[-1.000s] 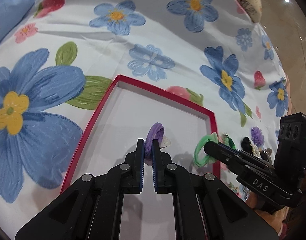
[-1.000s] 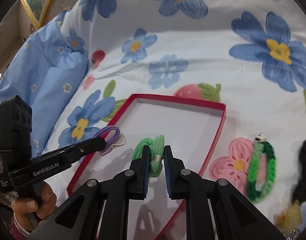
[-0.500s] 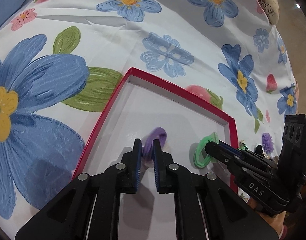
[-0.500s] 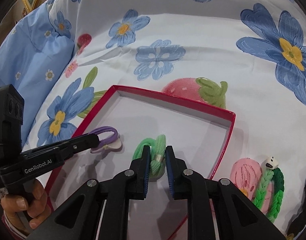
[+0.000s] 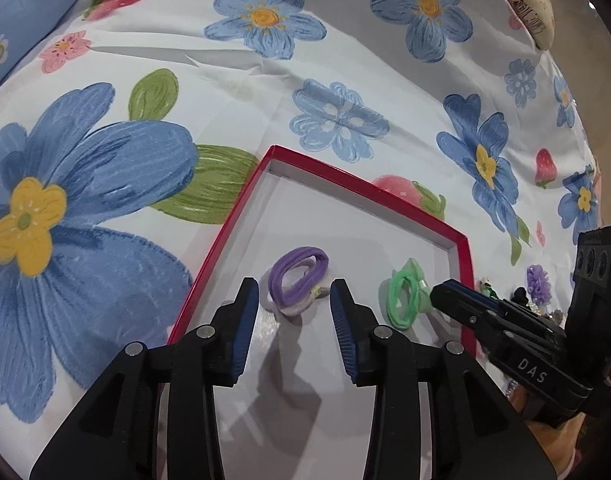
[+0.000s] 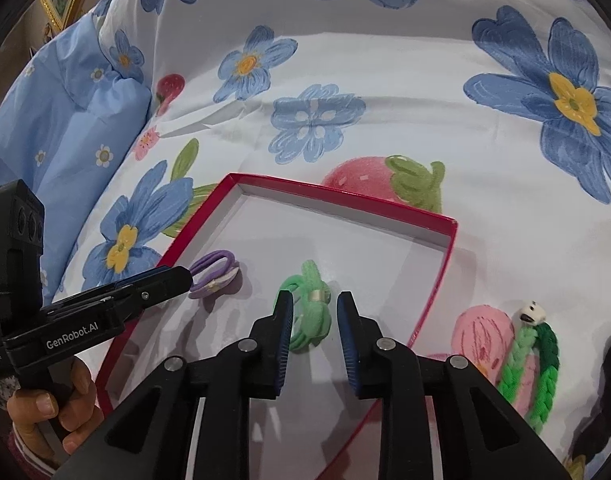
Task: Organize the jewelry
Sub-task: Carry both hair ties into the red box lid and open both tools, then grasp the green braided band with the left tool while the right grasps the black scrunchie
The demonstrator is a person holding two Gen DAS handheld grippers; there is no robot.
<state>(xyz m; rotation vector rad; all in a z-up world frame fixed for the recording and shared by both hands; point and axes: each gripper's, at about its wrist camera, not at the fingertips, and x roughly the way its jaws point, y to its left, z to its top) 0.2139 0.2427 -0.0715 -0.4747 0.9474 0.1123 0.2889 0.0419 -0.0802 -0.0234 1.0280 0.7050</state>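
While both jaws have just been opening, nothing is clamped: left gripper (image 5: 294,303) is spread either side of the purple elastic hair tie (image 5: 298,279), right gripper (image 6: 315,309) released round the green elastic hair tie (image 6: 310,312). Both ties are seen lying apart on the white floor of the shallow red-rimmed cardboard box (image 6: 436,289), w/ a green braided band (image 6: 533,364) beside it on the floral bedsheet (image 5: 345,60).

Both wrist cameras are looking steeply down along their own jaws, sitting close above the red box (image 5: 241,204) on the floral bedsheet (image 5: 345,60). Both are sharing that box (image 6: 445,264); each is catching the other gripper, at 3 o'clock and 9 o'clock.
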